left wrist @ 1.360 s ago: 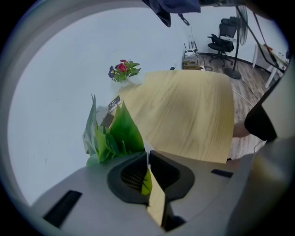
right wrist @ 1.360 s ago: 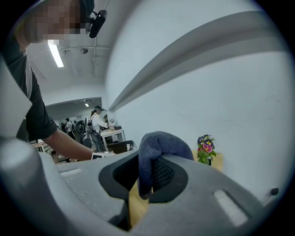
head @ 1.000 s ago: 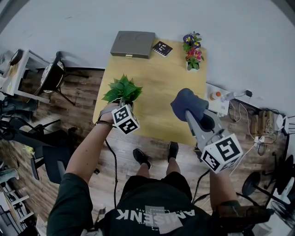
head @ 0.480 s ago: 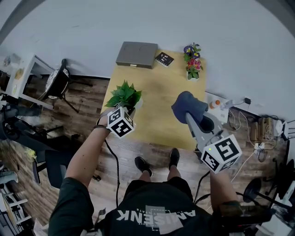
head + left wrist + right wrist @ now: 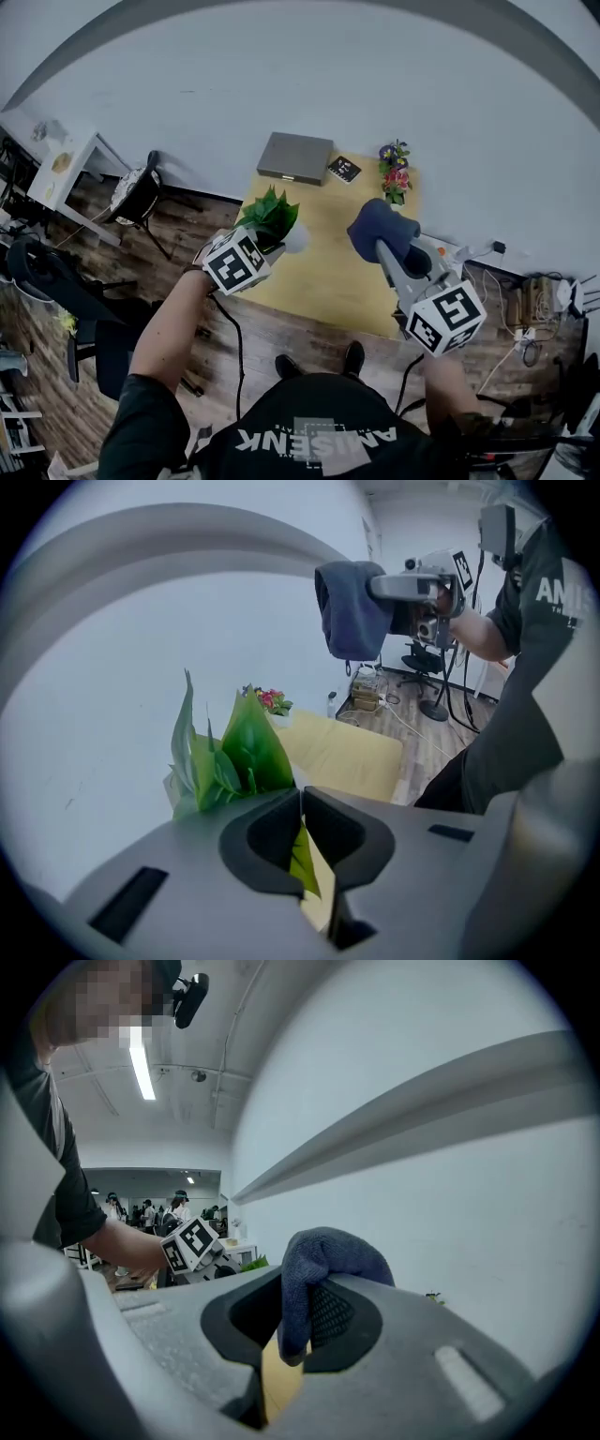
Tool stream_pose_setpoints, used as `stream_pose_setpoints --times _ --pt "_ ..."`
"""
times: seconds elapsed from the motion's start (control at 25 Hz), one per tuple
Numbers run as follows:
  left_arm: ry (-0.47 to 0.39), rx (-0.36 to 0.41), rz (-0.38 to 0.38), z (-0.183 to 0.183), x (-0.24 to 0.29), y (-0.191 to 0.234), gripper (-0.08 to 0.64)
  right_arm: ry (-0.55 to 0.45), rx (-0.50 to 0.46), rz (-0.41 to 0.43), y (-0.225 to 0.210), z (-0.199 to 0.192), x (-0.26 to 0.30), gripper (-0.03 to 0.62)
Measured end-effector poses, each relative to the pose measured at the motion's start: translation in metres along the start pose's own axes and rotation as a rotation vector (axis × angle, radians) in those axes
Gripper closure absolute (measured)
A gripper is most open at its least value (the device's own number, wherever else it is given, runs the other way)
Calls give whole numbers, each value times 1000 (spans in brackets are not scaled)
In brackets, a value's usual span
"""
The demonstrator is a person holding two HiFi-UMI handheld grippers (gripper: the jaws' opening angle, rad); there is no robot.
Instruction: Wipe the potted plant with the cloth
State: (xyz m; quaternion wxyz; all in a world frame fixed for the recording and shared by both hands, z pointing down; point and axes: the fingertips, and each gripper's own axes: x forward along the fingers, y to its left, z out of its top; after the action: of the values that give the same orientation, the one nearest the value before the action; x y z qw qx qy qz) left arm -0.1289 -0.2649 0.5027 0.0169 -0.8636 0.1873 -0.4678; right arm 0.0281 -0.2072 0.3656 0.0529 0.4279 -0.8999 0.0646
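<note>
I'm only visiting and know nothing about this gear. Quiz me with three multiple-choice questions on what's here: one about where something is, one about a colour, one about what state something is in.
1. Where is the pot of colourful flowers?
A. the far right corner of the table
B. the table's near left corner
C. the table's middle

2. What colour is the cloth?
A. yellow
B. white
C. dark blue

3. What state is the green potted plant in?
A. lying tipped over on the table
B. clamped in the left hand-held gripper
C. wrapped in the cloth

Answers:
1 A: the head view shows it at that corner, by the wall.
2 C: the right hand-held gripper pinches a dark blue fold.
3 B: leaves rise from the shut jaws, apart from the cloth.
</note>
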Motion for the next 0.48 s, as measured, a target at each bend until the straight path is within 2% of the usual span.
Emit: stream_pose_setpoints --times 0.32,0.48 --pt "-98 -28 -14 37 -50 8 545 -51 -37 40 10 32 12 555" --pt "-107 -25 -16 44 -61 8 545 -69 -62 74 17 42 20 555"
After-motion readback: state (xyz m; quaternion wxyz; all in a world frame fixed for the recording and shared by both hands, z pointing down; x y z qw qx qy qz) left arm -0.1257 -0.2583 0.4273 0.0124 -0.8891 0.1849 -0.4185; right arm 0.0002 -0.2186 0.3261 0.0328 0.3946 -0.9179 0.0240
